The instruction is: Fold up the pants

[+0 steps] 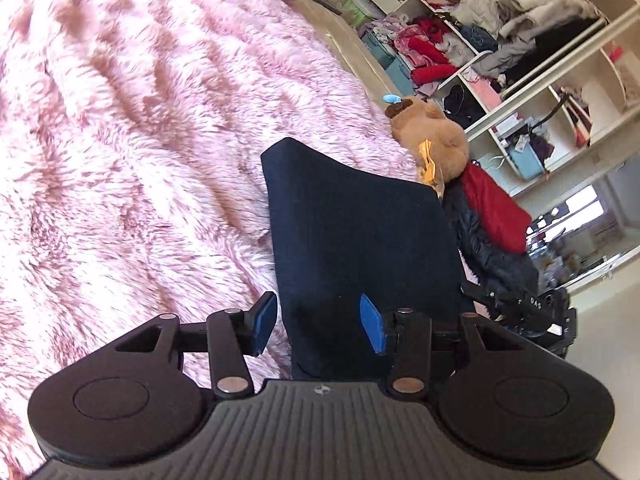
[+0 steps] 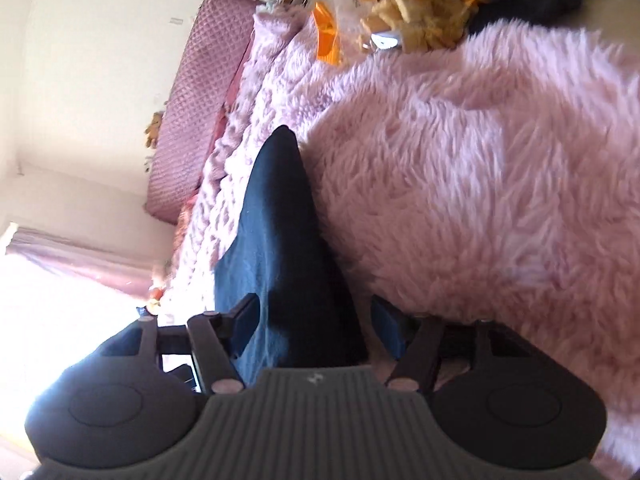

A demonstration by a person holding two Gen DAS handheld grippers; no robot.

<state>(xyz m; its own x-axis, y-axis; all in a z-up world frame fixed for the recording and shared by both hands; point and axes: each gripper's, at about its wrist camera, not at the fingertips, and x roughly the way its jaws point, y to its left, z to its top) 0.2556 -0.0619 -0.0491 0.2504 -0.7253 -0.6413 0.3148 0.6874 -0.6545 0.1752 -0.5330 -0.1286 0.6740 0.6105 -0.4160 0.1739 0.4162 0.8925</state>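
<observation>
A fluffy pink blanket (image 1: 132,128) is spread over the bed and fills most of both views; it serves as the landmark here. At the far edge of the blanket, an open wardrobe (image 1: 520,60) is seen, its shelves stuffed with heaped clothes. In the right wrist view a quilted mauve headboard (image 2: 192,120) stands at the blanket's far end, against a pale wall.

The pants (image 1: 356,240), dark navy, are laid on the blanket as a folded, flat panel. In the left wrist view the panel runs from the gripper away toward the blanket's edge; in the right wrist view the pants (image 2: 288,248) are seen edge-on, narrowing to a point farther up the blanket.

Just beyond the pants, at the blanket's edge, a brown plush toy (image 1: 436,136) is lying, with a red garment (image 1: 496,208) and a dark furry garment (image 1: 484,248) beside it. A snack bag (image 2: 404,4) with orange print rests near the toy.

The left gripper (image 1: 318,322) is held over the near end of the pants, jaws apart, its blue pads (image 1: 264,324) not pressed on the cloth. The right gripper (image 2: 316,328) is likewise spread, the pants lying between its fingers without being pinched.
</observation>
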